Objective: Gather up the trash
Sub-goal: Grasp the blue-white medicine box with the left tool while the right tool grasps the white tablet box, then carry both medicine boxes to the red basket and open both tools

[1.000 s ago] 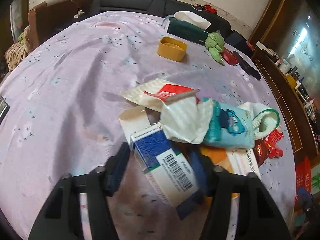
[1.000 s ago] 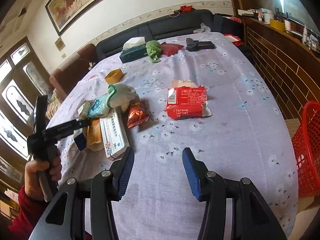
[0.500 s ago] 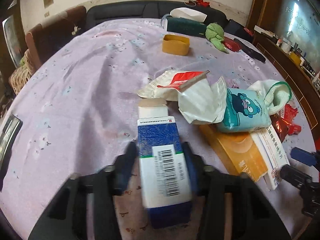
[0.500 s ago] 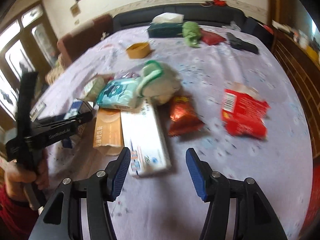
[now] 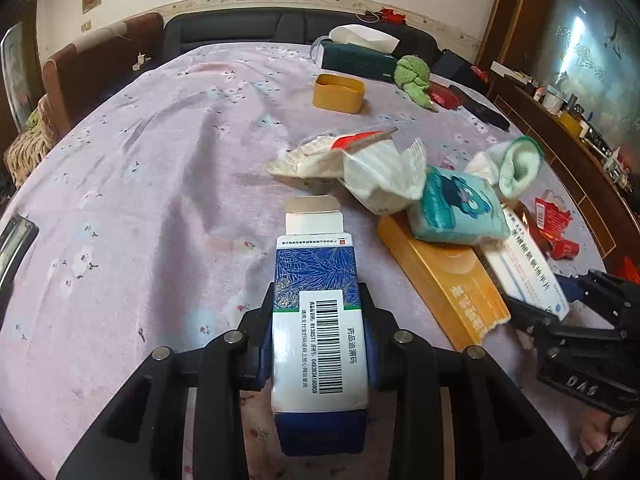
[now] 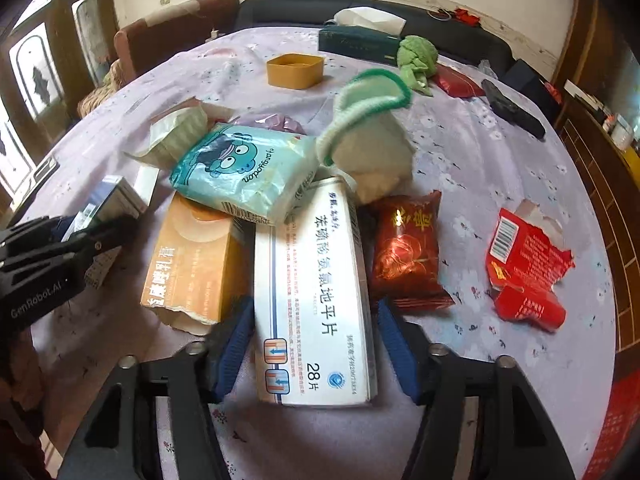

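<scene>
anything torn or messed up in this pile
Yes. The red foil wrapper at the right is ripped open with jagged edges. The orange cardboard box has a torn near end. The blue and white medicine box clamped in the left gripper has its end flap open.

three medicine boxes point(image 6: 316, 292), two red wrappers point(image 6: 524, 264), one tissue pack point(image 6: 244, 172)

Left gripper point(image 5: 318, 334): black angular frame, silver round screws, blue ribbed pads; "GenRobot.AI" in pale lettering on its side.
Right gripper point(image 6: 314, 346): matching black frame, silver screws, blue ribbed pads point(image 6: 234, 346).
Sleeve point(image 6: 18, 450): dark red, near left.
</scene>
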`<action>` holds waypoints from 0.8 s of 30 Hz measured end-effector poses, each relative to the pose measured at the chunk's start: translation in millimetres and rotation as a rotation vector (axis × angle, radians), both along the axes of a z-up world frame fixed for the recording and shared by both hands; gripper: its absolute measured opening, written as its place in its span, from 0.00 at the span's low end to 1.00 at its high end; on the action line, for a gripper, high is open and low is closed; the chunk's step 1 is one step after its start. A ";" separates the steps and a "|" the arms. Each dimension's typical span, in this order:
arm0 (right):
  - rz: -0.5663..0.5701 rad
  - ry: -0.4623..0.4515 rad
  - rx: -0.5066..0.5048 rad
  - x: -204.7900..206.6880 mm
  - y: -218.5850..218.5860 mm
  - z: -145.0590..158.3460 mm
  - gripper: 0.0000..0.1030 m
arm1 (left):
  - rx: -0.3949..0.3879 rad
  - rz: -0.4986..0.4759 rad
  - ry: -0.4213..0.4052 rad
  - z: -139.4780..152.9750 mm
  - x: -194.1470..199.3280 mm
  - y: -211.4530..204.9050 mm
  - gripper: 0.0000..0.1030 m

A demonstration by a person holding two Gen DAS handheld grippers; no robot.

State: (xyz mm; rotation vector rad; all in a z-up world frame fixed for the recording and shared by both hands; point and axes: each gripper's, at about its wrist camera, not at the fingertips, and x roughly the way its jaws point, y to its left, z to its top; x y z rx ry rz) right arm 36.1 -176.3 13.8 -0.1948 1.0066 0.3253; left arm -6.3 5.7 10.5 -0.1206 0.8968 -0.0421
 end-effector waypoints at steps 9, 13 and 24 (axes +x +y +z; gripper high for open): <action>-0.057 -0.051 0.110 -42.0 -23.1 20.4 0.54 | 0.082 0.015 -0.148 23.9 -35.5 -23.5 0.32; -0.089 -0.093 0.148 -67.7 -32.3 25.7 0.54 | 0.119 -0.008 -0.217 34.7 -49.3 -45.3 0.32; -0.179 -0.161 0.199 -91.2 -65.3 43.7 0.54 | 0.196 -0.087 -0.275 44.7 -65.8 -87.1 0.32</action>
